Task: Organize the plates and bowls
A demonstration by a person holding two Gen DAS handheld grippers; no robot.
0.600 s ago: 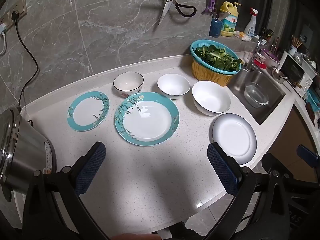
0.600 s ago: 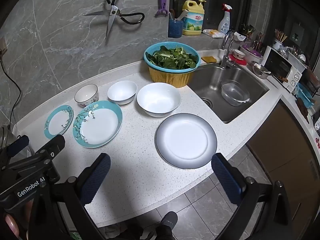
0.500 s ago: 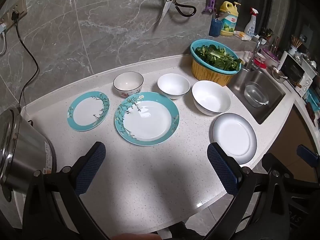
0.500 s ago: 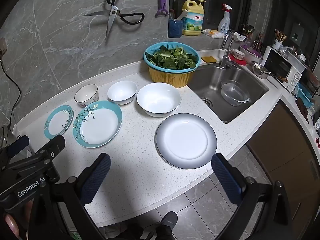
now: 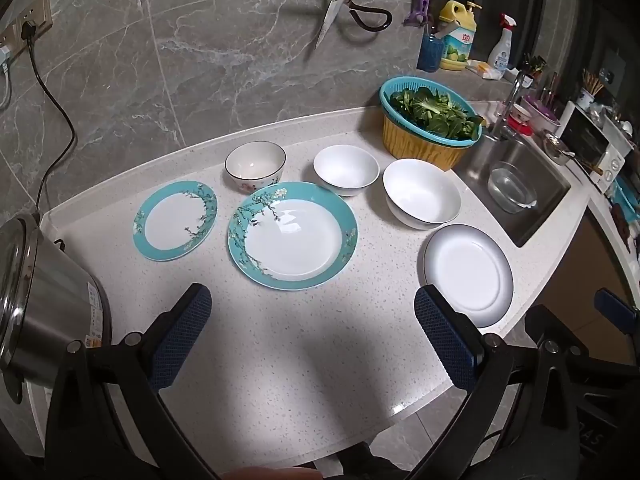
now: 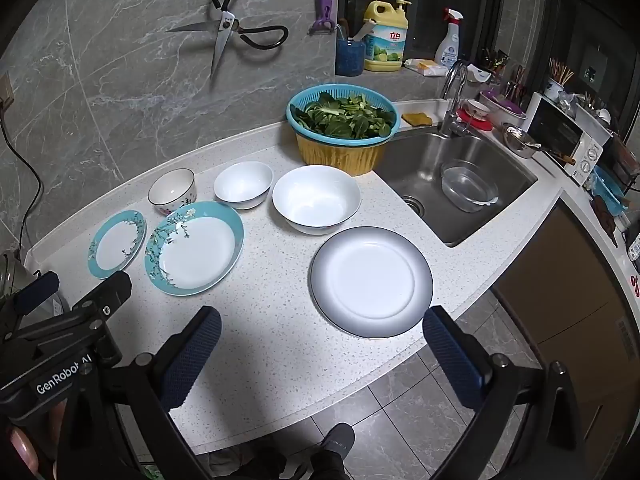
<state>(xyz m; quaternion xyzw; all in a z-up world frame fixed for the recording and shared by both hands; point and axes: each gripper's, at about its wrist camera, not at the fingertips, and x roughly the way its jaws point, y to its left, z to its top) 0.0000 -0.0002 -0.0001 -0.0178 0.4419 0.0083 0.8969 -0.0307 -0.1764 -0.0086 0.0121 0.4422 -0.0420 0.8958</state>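
Unchanged from half a second ago: left gripper and right gripper hover wide open, empty, at the near counter edge; three plates near, three bowls behind, unstacked; sorting not begun.

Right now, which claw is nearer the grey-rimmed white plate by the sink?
Right. The right claw hovers open at the counter edge with the grey-rimmed plate just ahead between its fingers. The left claw sits further left, facing the large teal plate.
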